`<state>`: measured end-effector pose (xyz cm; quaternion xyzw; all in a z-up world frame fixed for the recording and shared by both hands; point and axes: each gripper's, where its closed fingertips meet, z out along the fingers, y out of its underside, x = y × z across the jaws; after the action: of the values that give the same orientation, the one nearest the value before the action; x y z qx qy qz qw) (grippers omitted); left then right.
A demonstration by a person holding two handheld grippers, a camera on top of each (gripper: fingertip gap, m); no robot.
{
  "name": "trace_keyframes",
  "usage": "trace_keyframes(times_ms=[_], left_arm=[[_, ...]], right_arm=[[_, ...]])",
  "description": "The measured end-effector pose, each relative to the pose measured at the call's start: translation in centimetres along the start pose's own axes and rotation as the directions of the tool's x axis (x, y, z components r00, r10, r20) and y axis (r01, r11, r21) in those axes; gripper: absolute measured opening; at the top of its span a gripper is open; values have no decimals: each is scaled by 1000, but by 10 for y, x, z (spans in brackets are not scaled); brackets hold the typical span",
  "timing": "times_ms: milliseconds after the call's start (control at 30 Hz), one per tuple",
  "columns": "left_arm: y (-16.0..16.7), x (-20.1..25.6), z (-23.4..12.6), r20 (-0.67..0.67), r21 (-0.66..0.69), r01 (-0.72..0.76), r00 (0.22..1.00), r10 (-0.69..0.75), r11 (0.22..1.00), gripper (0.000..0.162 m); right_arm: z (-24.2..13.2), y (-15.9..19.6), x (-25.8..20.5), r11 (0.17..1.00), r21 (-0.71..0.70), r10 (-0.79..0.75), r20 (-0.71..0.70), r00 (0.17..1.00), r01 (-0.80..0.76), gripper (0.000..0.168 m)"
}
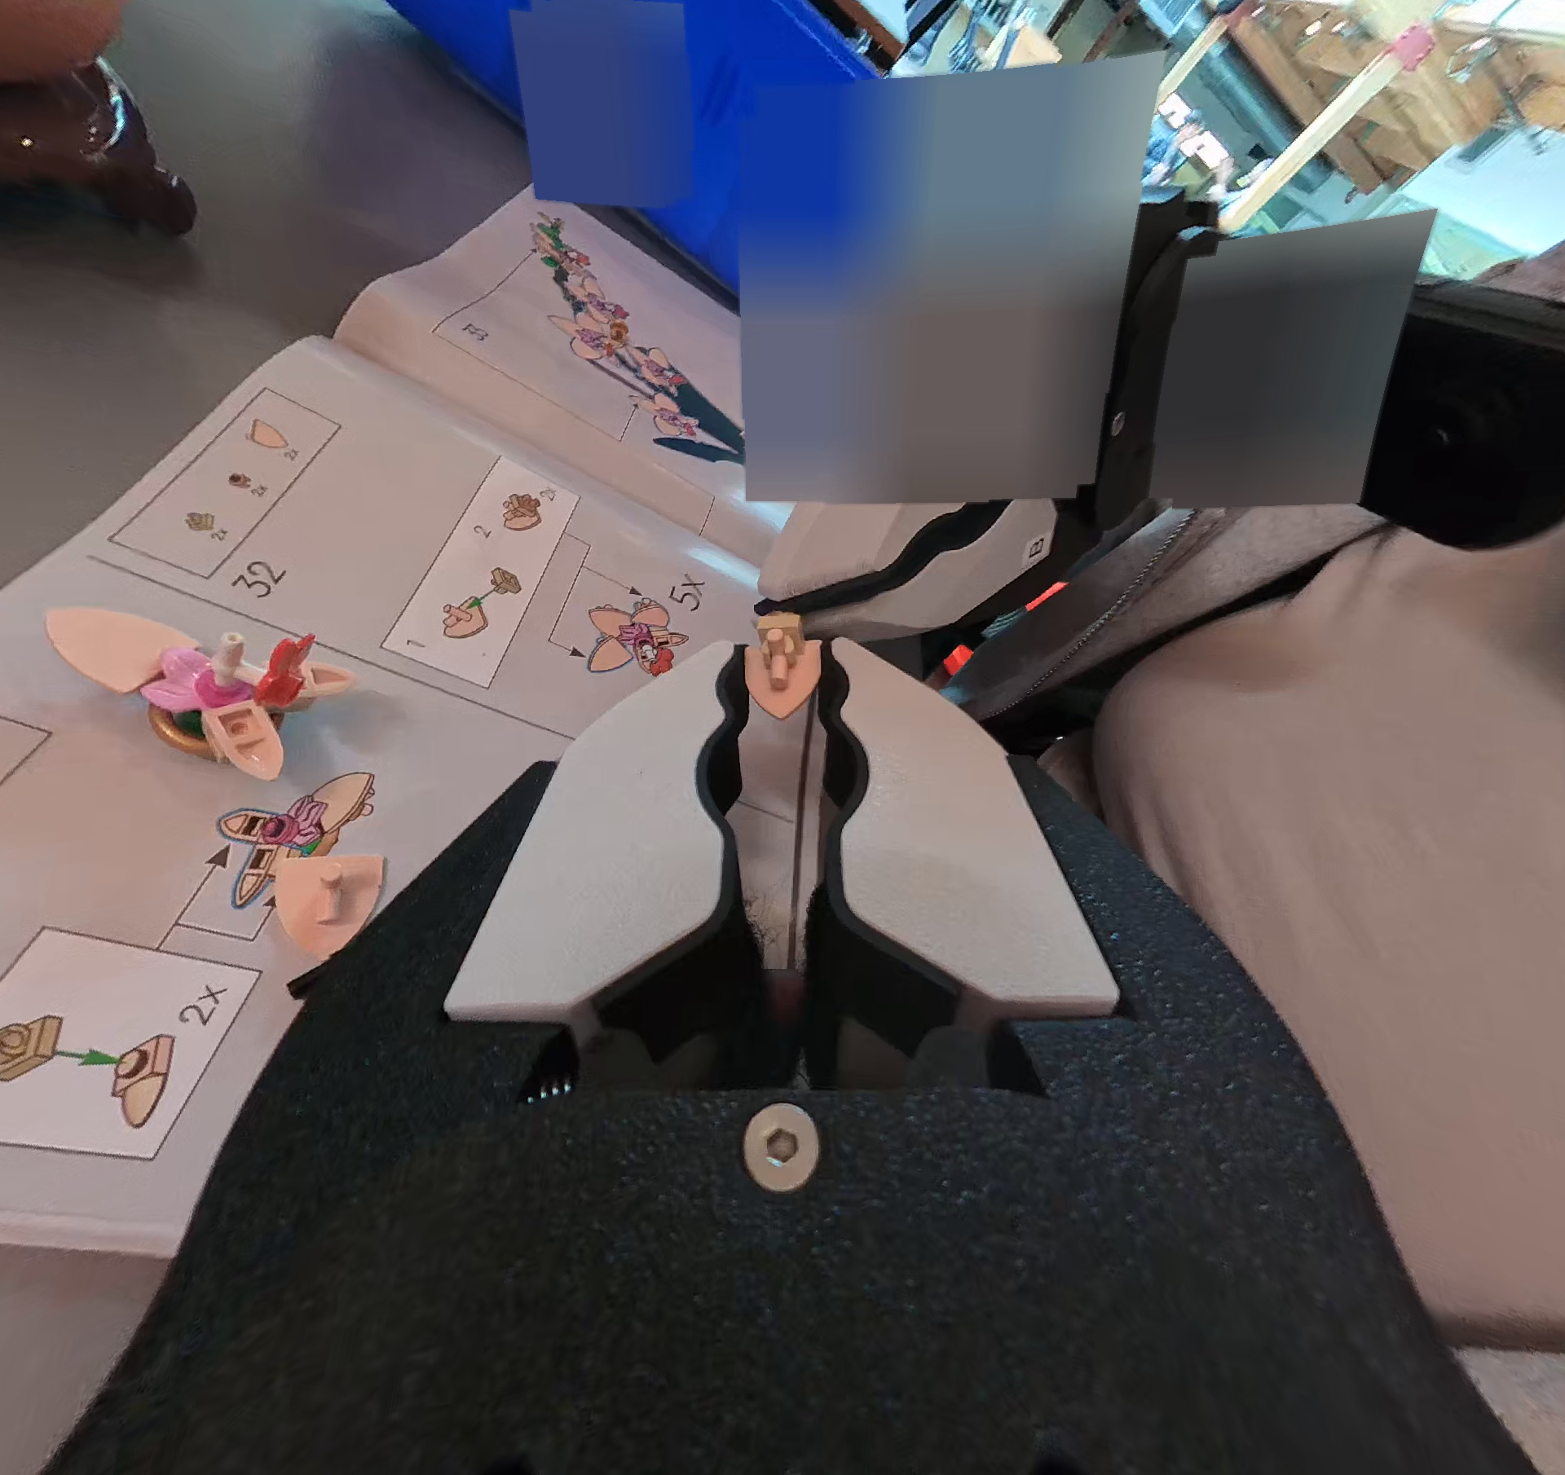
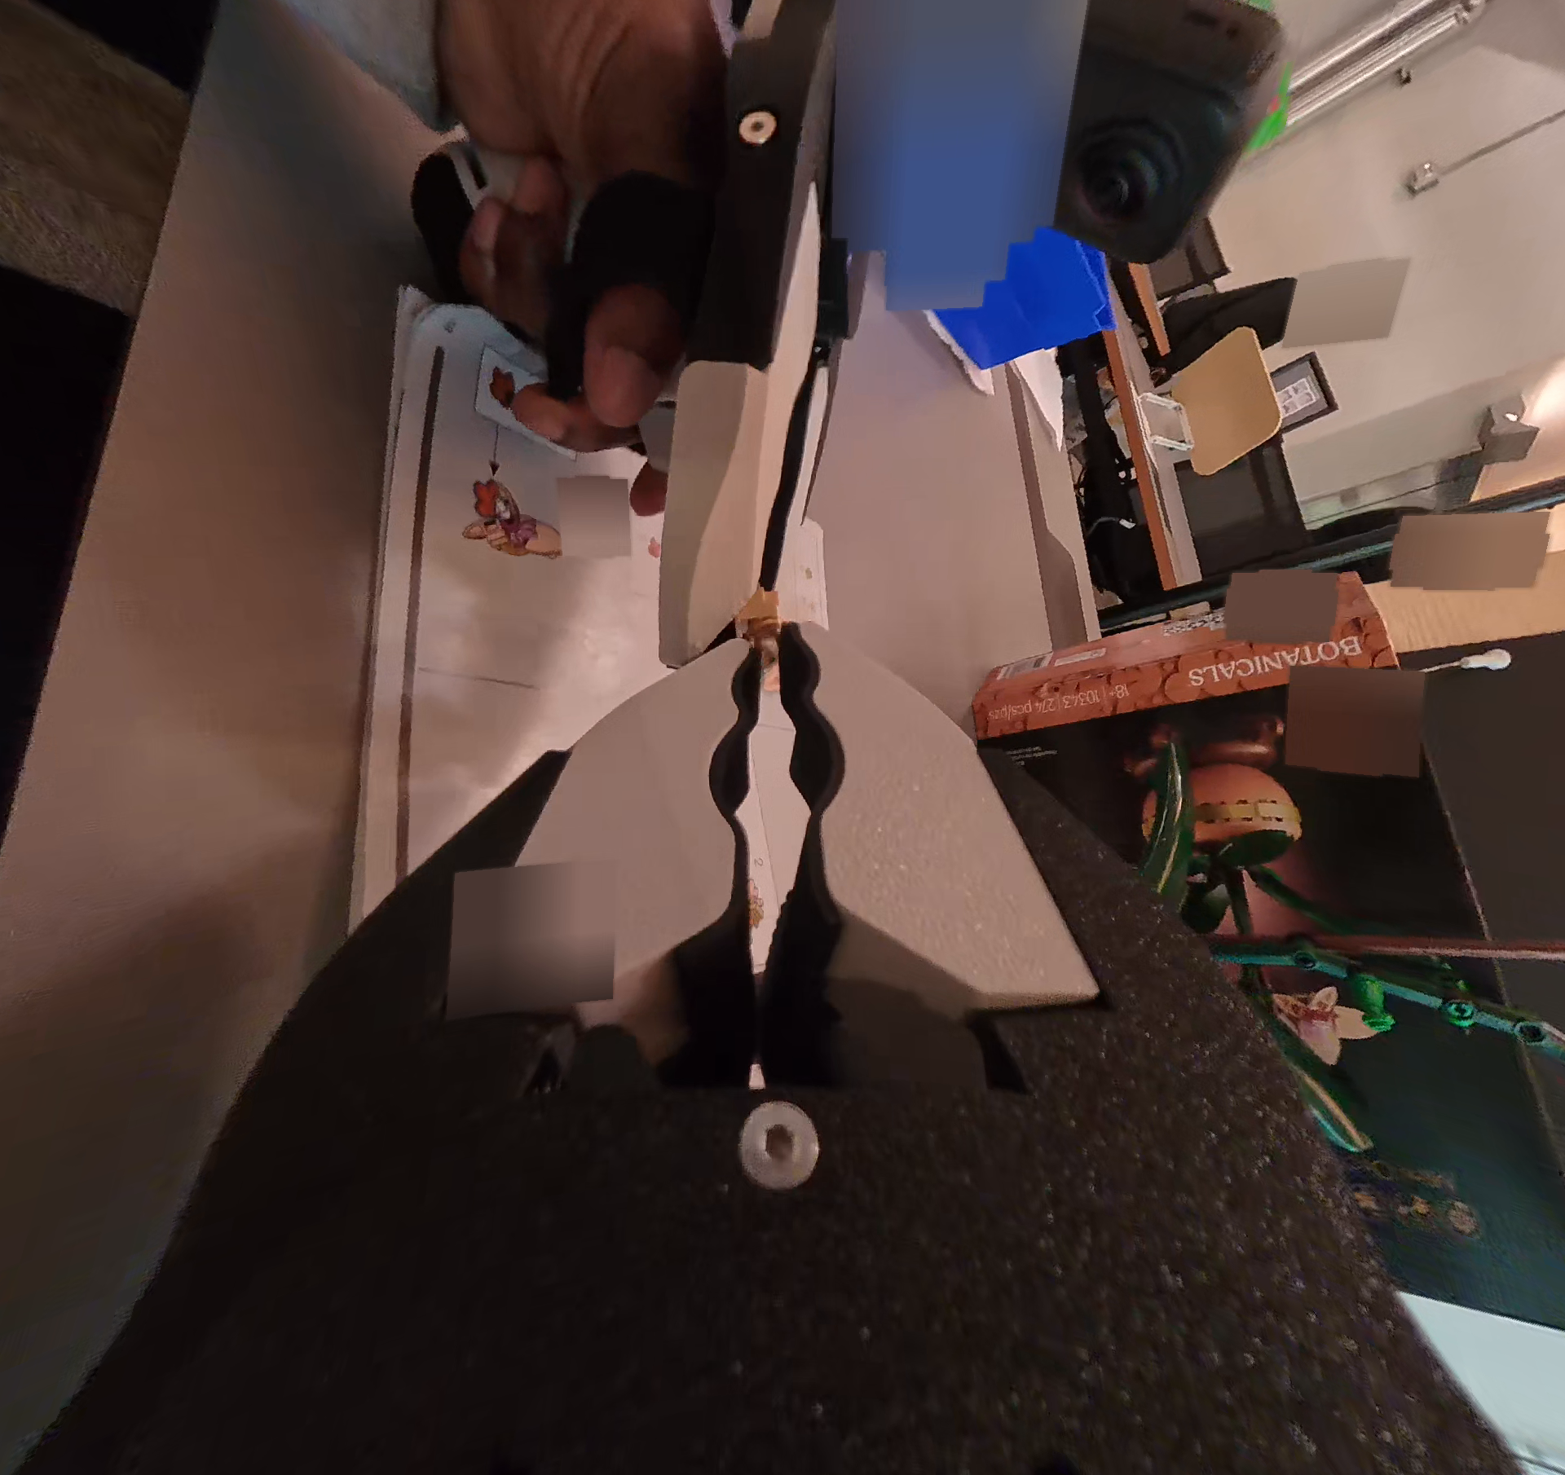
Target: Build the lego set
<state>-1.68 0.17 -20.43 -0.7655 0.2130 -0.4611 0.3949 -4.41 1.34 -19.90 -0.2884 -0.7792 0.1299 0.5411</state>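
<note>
Left gripper (image 1: pixel 783 672): fingers clamped on a pale pink petal piece (image 1: pixel 781 685) bearing a tan stud piece (image 1: pixel 777 637). Right gripper (image 2: pixel 766 655), entering from 1 o'clock: fingers closed on that tan piece. At 9 o'clock, a partly built flower (image 1: pixel 222 682) lies on the open instruction booklet (image 1: pixel 406 588) on the counter (image 1: pixel 254 190).

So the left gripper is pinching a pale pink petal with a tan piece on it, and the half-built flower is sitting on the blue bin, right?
Not quite. The left gripper does pinch the pale pink petal carrying the tan piece, but the half-built flower lies on the open instruction booklet, not on the blue bin, which stands beyond it. The left wrist view shows this.
</note>
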Motion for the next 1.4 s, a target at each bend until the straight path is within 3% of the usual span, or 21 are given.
trace_keyframes(times_ms=[133, 500, 933, 1233, 1333, 1400], left_arm=[[-4, 7, 0, -69, 38, 44, 997, -41, 998, 15], [0, 14, 1, -148, -10, 51, 988, -51, 999, 15], [2, 13, 2, -155, -31, 31, 987, -35, 999, 15], [-7, 32, -9, -241, 85, -93, 964, 111, 992, 15], [-11, 32, -11, -216, 135, -175, 956, 201, 975, 15], [-18, 30, -15, -130, 189, -288, 940, 315, 939, 15]], right_arm=[[-2, -2, 2, 998, 43, 53, -5, 999, -53, 5], [-9, -10, -3, 991, 129, -36, 99, 994, 23, 5], [-7, -10, -5, 990, 137, -60, 154, 986, 39, 6], [-15, -25, 6, 959, 258, 67, 192, 979, -116, 7], [-20, -30, 8, 925, 277, 179, 285, 942, -260, 9], [-23, -30, 11, 866, 249, 323, 386, 864, -434, 14]])
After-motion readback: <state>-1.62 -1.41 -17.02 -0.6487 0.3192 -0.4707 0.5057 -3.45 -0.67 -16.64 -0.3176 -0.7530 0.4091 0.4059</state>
